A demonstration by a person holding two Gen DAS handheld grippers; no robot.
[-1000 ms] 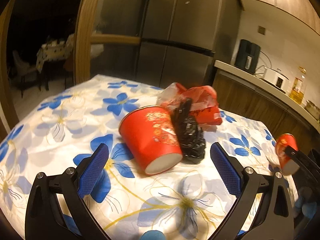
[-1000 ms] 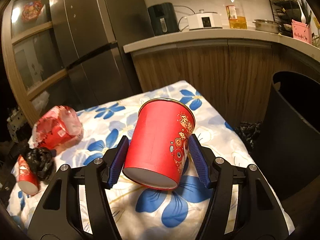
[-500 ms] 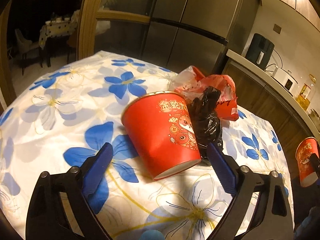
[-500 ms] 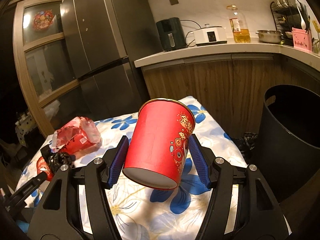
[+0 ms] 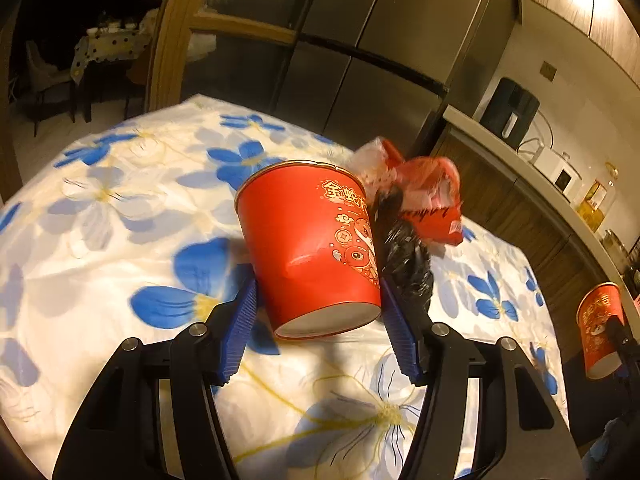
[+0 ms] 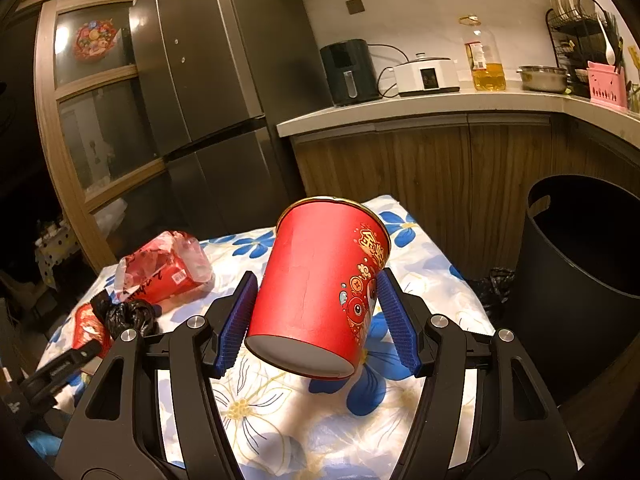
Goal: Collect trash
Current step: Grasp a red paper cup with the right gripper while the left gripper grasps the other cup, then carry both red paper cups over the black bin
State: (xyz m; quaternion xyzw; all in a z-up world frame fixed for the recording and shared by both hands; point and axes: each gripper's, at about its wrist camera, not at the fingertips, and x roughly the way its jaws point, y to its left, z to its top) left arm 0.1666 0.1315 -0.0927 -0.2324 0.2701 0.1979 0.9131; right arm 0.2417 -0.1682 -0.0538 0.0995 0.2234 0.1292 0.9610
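Observation:
A red paper cup [image 5: 304, 240] rests tilted on the floral tablecloth [image 5: 100, 220], its base toward me. My left gripper [image 5: 316, 292] is closing on it, and both blue pads [image 5: 240, 320] touch its lower sides. Behind it lie a crumpled black bag [image 5: 404, 260] and a red plastic wrapper [image 5: 424, 200]. My right gripper [image 6: 316, 280] is shut on a second red cup [image 6: 320, 296], held tilted above the cloth [image 6: 280, 420]. That cup [image 5: 600, 328] also shows at the right edge of the left wrist view.
A black bin [image 6: 580, 272] stands open off the table's right side, with a dark bag [image 6: 496, 288] on the floor beside it. A steel fridge [image 6: 224, 80] and a wooden counter [image 6: 440, 160] with appliances rise behind the table.
The left jaws narrowed from wide apart onto the red cup, which now looks nearer and more upright. The right gripper rose slightly with its cup, and more of the bin shows.

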